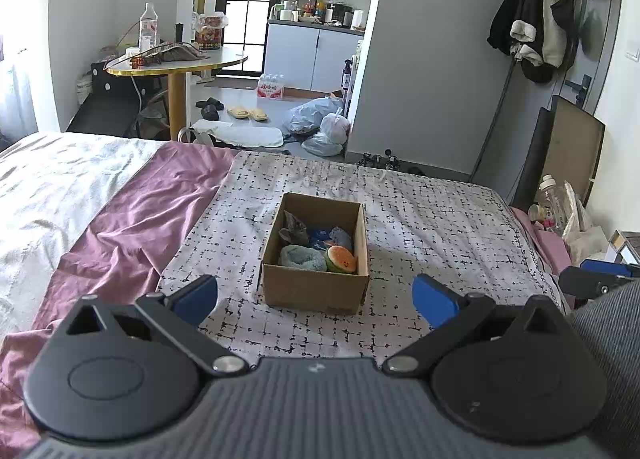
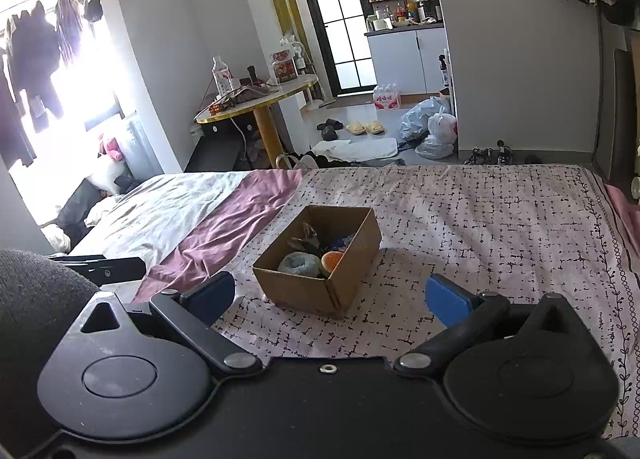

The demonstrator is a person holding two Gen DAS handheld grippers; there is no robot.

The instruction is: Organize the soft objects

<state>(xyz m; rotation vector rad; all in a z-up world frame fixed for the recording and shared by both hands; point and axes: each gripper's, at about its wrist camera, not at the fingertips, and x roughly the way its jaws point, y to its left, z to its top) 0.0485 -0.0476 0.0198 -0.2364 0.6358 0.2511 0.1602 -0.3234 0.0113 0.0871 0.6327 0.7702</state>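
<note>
Two claws hover spread wide and empty above a bed — the left claw (image 1: pixel 316 295) and the right claw (image 2: pixel 330 299) both face a small cardboard box (image 1: pixel 316 291) that sits just ahead of their blue pads, on a patterned sheet (image 1: pixel 420 219). Inside the open box, several soft objects lie packed close together: a teal plush roll (image 1: pixel 302 257) nearest the claws, a watermelon-slice toy (image 1: pixel 341 260) beside it with its smiling face turned up, and a grey plush (image 1: pixel 295 231) with some blue items further back, too jumbled to identify. No loose toy shows on the sheet around the box, so the gathering seems largely done. Holding both claws back and unclenched, clear of the rim, probably leaves room either to reach in or to withdraw. To the left claw's left, a rumpled purple cover (image 1: pixel 132 219) spreads across the mattress — nothing soft waits there, as far as can be seen.
</note>
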